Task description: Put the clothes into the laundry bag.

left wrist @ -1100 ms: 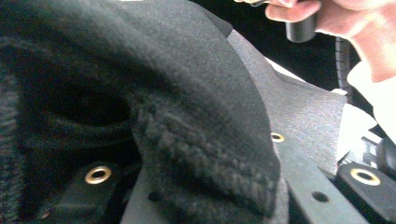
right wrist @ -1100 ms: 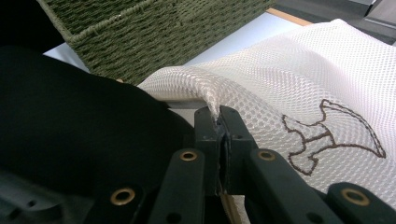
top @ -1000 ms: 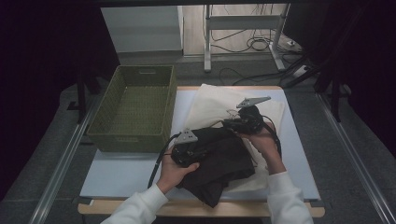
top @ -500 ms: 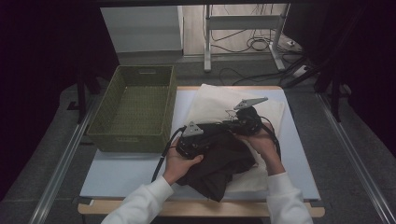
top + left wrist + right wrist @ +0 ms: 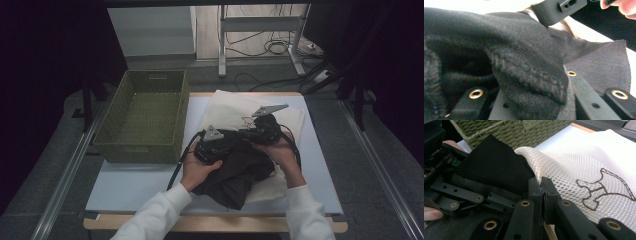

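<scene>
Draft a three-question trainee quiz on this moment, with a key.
1. True or false: the green woven basket sits at the right end of the table.
2. What does the right gripper clamp? A) mesh laundry bag B) a cable C) a basket rim
3. Fill in: the left gripper carries the ____ garment toward the bag's opening.

Key
1. False: it stands on the left side.
2. A: the jaws are shut on the edge of the white mesh laundry bag.
3. dark: the dark garment lies bunched over its jaws.
</scene>
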The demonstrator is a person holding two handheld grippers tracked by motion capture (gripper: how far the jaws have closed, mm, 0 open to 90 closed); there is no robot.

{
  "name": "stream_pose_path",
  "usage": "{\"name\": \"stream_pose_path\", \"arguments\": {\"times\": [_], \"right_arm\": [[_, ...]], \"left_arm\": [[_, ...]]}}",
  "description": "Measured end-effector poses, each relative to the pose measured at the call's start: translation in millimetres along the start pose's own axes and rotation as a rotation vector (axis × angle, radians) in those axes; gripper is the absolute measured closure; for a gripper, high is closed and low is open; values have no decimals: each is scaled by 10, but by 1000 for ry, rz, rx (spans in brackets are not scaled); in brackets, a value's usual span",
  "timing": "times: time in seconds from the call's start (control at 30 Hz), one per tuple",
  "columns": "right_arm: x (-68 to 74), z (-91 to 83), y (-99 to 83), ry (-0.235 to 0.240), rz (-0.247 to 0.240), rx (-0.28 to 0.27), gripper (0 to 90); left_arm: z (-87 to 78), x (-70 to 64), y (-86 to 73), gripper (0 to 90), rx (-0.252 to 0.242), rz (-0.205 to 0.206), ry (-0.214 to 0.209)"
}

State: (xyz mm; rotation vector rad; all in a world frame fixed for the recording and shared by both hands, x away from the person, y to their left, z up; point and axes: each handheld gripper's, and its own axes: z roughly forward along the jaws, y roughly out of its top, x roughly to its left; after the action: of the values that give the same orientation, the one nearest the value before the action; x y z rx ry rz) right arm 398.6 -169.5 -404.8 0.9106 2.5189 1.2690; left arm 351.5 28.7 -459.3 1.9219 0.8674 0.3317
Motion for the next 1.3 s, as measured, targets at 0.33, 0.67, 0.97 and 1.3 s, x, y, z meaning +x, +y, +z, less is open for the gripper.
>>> {"name": "stream_pose_path", "arguments": {"times": [0.33,0.67,0.97,1.3], "right_arm": [[8,-66,21,20,5,-28,874],[-7,-84,22,13,10,-34,875],[-56,-91,2,13,22,-35,874],[-107,-91,-21,10,40,-38,874]], "left_arm": [[80,18,55,786,12,8,15],[181,29,136,784,5,6,37],[128,-8,66,708,-6,6,10],[-326,-168,-10,392,-30,32,-43]]}}
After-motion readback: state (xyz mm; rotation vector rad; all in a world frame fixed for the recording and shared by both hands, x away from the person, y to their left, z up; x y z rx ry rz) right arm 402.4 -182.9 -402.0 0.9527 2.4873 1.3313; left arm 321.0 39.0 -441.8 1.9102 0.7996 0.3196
